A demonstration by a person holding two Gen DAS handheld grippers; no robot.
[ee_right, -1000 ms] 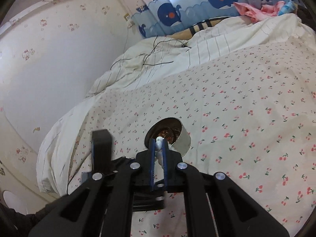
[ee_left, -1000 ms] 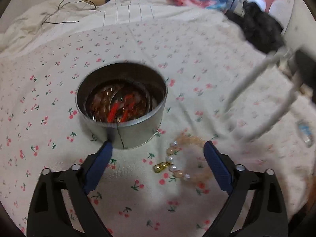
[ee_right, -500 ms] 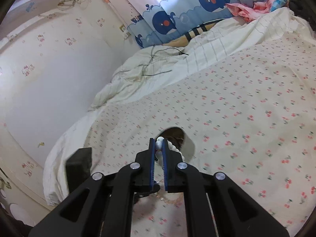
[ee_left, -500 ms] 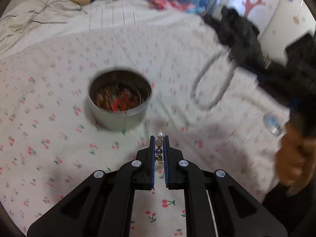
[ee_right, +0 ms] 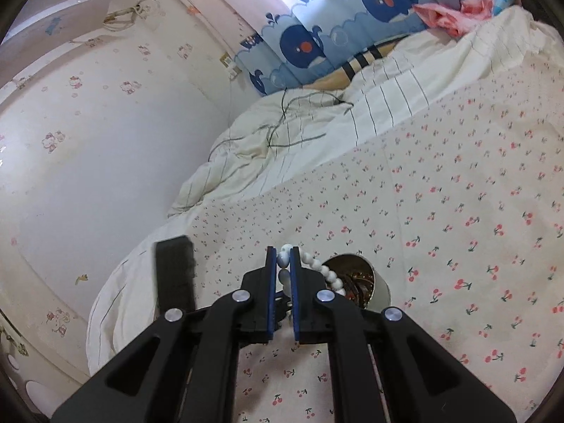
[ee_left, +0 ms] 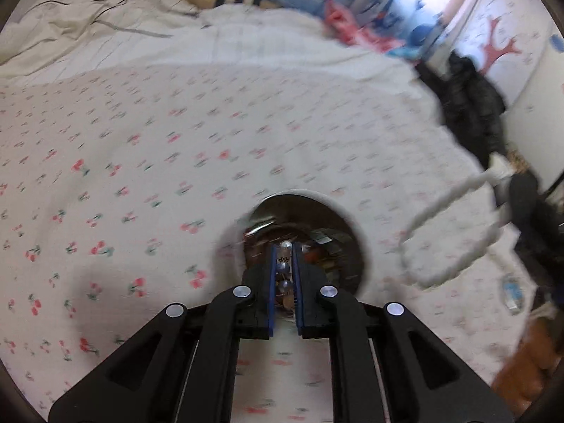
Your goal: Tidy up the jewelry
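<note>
- Left tool [ee_left: 284,264] clenched on a beaded bracelet [ee_left: 284,268], held right over the open metal tin [ee_left: 349,225].
- Right tool [ee_right: 282,264] clenched on a white bead necklace [ee_right: 322,269], loop hanging near side of tin [ee_right: 379,290].
- Tin sits on cherry-print bed sheet [ee_right: 458,211].

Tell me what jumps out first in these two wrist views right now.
Both grippers are clamped on beads: the left gripper pinches a beaded bracelet above the open metal tin, and the right gripper grips a white bead strand trailing toward that tin on the cherry-print bedspread.
</note>
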